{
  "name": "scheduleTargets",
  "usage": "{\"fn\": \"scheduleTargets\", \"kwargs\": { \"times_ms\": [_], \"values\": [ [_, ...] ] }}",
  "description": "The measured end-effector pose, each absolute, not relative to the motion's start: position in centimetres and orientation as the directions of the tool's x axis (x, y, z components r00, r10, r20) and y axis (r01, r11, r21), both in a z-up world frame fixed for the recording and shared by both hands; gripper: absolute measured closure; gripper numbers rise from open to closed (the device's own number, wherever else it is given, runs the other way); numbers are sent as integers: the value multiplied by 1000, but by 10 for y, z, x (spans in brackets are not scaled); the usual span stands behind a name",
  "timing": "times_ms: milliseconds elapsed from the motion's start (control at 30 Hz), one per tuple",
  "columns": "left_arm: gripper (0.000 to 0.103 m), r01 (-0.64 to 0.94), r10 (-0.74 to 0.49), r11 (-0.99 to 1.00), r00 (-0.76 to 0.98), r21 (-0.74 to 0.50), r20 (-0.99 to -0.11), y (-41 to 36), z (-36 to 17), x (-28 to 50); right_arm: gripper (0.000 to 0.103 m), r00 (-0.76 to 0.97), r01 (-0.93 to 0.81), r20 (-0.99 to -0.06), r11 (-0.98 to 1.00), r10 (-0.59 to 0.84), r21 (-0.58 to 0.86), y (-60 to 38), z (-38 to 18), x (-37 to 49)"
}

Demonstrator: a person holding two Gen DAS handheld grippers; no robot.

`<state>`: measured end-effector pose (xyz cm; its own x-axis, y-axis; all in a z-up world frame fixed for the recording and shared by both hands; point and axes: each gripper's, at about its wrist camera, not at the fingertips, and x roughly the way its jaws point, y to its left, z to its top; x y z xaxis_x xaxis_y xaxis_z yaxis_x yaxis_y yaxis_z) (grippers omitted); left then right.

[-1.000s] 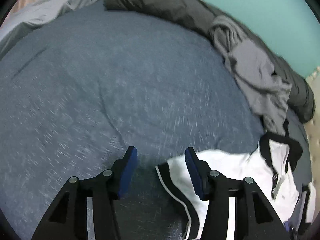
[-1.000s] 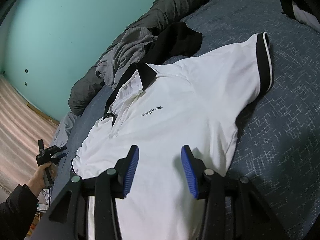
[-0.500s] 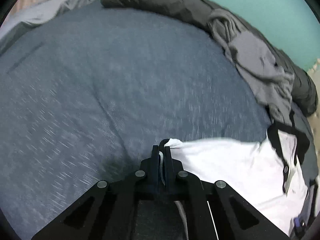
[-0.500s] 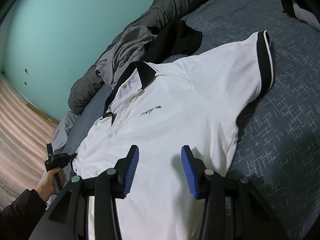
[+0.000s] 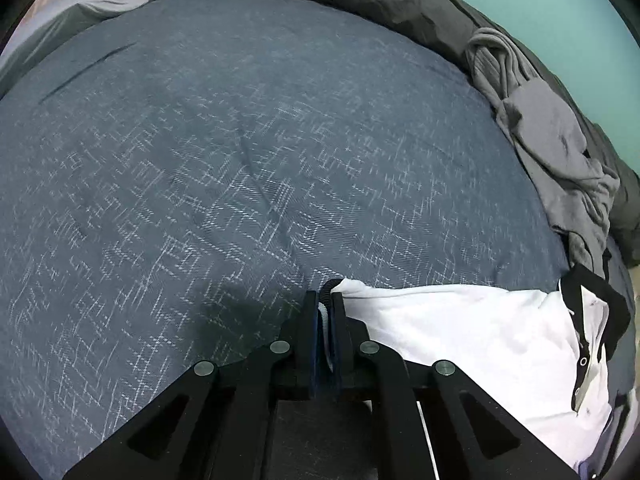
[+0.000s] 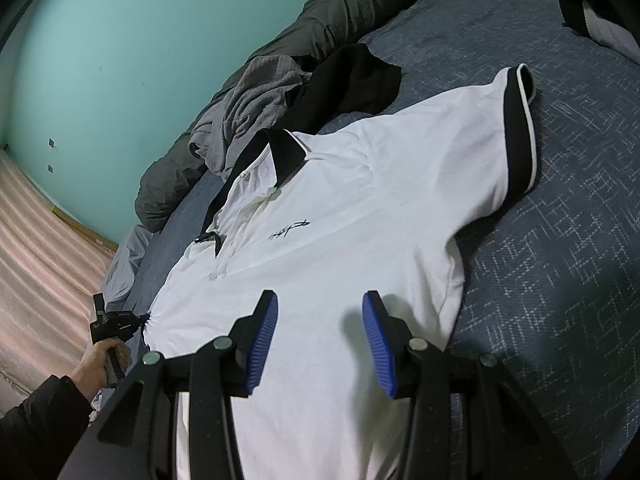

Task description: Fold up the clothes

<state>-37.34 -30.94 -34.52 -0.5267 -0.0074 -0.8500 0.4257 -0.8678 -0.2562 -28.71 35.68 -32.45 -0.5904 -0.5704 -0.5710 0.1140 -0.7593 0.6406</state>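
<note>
The left gripper [image 5: 325,312] hides the polo shirt [image 5: 460,328] sleeve cuff it pinches; the shirt's lower part runs off the frame's bottom edge. In the right wrist view, the chest logo [image 6: 289,229] is too small to read, and a white-and-black garment [image 6: 592,16] is cut off at the top right.

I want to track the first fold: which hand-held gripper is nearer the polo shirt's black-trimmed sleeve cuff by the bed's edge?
Left. The left hand-held gripper is clamped on that sleeve cuff; the right hand-held gripper hovers open over the polo shirt body.
</note>
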Motion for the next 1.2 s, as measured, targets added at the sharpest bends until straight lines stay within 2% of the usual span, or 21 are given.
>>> {"fn": "scheduleTargets", "kwargs": {
  "times_ms": [67, 167, 200, 433, 500, 800, 1000, 1200],
  "values": [
    [91, 420, -5, -870, -530, -258, -848, -310, -341, -368, 58, -595, 112, -572, -763, -564, 636, 359, -323, -288],
    [70, 411, 2, -873, -537, -264, -843, -311, -332, -355, 58, -609, 103, -572, -770, -550, 630, 365, -320, -289],
    [69, 412, 2, -870, -545, -270, -839, -312, -329, -348, 53, -617, 98, -569, -770, -544, 630, 368, -319, -290],
    [68, 366, 15, -882, -609, -297, -793, -292, -310, -301, 48, -677, 73, -555, -795, -483, 603, 396, -300, -287],
    [68, 343, 26, -888, -626, -305, -780, -284, -306, -282, 43, -692, 63, -556, -805, -461, 589, 406, -294, -285],
    [63, 277, 97, -891, -657, -360, -747, -246, -325, -242, 41, -685, -18, -658, -896, -312, 443, 464, -282, -341],
    [63, 217, 106, -921, -663, -325, -741, -224, -328, -240, 41, -640, -88, -693, -865, -330, 494, 494, -305, -383],
    [63, 215, 96, -927, -659, -308, -746, -219, -334, -240, 41, -650, -98, -663, -824, -372, 558, 501, -317, -400]
  ]
}}
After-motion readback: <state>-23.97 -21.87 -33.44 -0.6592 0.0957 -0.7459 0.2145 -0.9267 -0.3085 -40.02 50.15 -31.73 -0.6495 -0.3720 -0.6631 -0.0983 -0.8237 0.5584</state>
